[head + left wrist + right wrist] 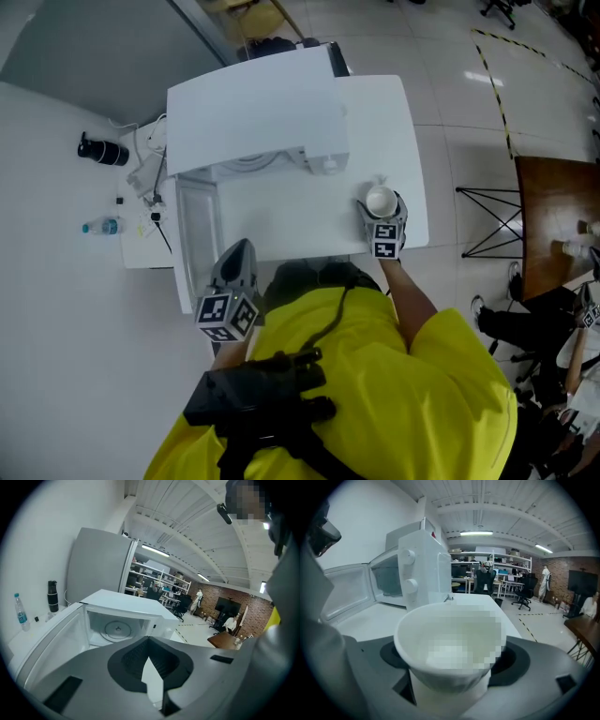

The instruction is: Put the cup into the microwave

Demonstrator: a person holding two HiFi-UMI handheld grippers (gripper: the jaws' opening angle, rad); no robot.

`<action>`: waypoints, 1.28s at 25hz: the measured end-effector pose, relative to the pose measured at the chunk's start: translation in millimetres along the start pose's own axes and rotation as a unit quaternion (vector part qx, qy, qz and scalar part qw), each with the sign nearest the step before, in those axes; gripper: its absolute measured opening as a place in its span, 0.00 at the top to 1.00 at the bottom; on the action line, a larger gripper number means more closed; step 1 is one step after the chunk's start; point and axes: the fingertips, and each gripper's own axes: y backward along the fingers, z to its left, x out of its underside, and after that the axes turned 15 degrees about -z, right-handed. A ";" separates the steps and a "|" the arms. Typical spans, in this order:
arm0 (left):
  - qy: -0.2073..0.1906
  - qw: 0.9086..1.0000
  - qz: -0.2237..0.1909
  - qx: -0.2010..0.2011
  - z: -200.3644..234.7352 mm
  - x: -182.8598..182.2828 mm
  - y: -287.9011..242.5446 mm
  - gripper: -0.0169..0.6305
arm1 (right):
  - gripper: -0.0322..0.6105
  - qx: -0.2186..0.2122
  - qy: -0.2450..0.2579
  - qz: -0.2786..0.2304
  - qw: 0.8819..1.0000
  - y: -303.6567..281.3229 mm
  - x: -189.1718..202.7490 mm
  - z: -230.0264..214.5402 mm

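Cup (450, 634) within the right gripper (382, 214)

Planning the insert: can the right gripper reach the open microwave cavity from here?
Probably yes. The right gripper, jaws shut on the white cup, faces bare tabletop, and the white microwave has its door wide open; it must shift left past the knob panel.

Right gripper view: the inside of the cup (450, 634) cannot be made out, and its base is hidden between the jaws of the right gripper (450, 665). Head view: the cavity of the microwave (258, 122) is hidden beneath its top, and the left gripper (236, 267) conceals its own jaws under its body. The label on the bottle (101, 226) is too small to read. The brown table (553, 225) is cut off at the right edge.
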 end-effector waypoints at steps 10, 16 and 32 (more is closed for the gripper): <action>0.035 0.997 -0.033 -0.065 47.6 -15.5 14.6 0.95 | 0.21 -0.178 0.018 -0.003 0.984 5.9 -67.8 141.3; 0.045 0.994 -0.051 -0.080 74.3 -36.7 17.0 0.95 | 0.21 -0.286 0.021 -0.043 0.957 -32.4 -132.3 254.4; 0.039 0.996 -0.017 -0.074 121.9 -36.9 14.7 0.95 | 0.21 -0.256 0.060 -0.059 0.963 -196.9 -140.9 334.4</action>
